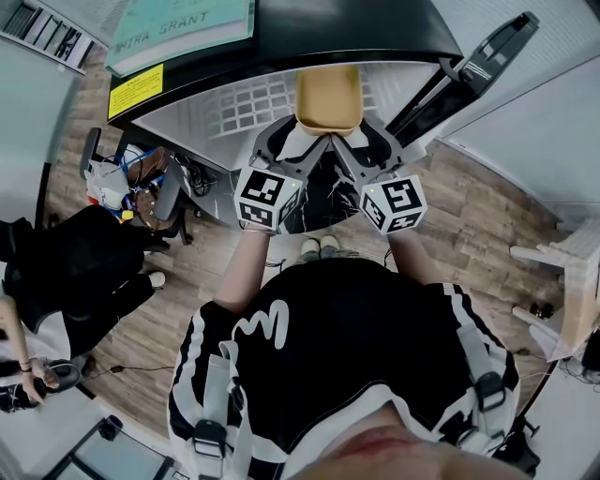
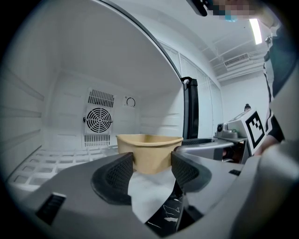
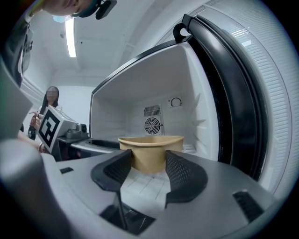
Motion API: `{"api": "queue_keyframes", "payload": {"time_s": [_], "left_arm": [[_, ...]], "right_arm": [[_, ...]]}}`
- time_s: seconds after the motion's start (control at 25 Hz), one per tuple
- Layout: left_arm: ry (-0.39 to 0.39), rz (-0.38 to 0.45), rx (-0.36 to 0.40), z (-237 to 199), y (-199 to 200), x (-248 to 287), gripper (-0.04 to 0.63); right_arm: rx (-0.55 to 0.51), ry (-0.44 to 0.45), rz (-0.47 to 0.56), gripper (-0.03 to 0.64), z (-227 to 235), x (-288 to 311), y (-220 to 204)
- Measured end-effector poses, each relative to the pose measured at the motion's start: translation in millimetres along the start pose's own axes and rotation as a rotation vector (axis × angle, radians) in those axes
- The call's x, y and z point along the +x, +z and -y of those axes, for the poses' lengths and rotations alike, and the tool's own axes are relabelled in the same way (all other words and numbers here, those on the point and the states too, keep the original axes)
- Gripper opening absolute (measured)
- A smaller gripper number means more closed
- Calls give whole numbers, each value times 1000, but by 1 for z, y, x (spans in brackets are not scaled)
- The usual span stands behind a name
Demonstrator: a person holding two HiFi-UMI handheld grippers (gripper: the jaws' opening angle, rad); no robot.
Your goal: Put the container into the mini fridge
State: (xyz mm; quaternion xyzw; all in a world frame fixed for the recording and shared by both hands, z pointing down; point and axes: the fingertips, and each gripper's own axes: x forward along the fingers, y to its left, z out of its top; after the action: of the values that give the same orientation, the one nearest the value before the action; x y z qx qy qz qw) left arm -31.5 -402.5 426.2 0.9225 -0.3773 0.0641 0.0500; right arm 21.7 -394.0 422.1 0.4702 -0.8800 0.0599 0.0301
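A tan, open-topped container (image 1: 328, 98) hangs at the mouth of the open mini fridge (image 1: 234, 108), just above its white wire shelf. My left gripper (image 1: 298, 142) and right gripper (image 1: 352, 142) grip it from the near side, one at each corner. In the left gripper view the container (image 2: 148, 151) sits pinched between the black ribbed pads (image 2: 119, 175) of the left gripper (image 2: 152, 172). The right gripper view shows the same: the container (image 3: 150, 153) is clamped in the right gripper (image 3: 148, 172). The container looks empty.
The fridge's back wall carries a round fan grille (image 2: 99, 120) and a dial (image 3: 175, 102). Its black-edged door (image 1: 478, 66) stands open at the right. Papers (image 1: 178, 28) lie on top of the fridge. A person in black (image 1: 75, 267) sits at the left, and white furniture (image 1: 574, 272) stands at the right.
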Motion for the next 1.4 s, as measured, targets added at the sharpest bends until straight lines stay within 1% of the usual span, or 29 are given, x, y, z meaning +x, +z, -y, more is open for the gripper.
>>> {"api": "queue_keyframes", "payload": {"time_s": [0.8,1.0,1.4], "left_arm": [[13,-35,-14,-9,-4,12,259],[10,-39,-34,-11,-4,14,256],[15,-73,-35,-15,-7,21,253]], "right_arm": [[17,-15,-19,235,10,11,-4],[19,-18,-20,235,12,13,-5],[25,-32,-31,232,17,18,-9]]}}
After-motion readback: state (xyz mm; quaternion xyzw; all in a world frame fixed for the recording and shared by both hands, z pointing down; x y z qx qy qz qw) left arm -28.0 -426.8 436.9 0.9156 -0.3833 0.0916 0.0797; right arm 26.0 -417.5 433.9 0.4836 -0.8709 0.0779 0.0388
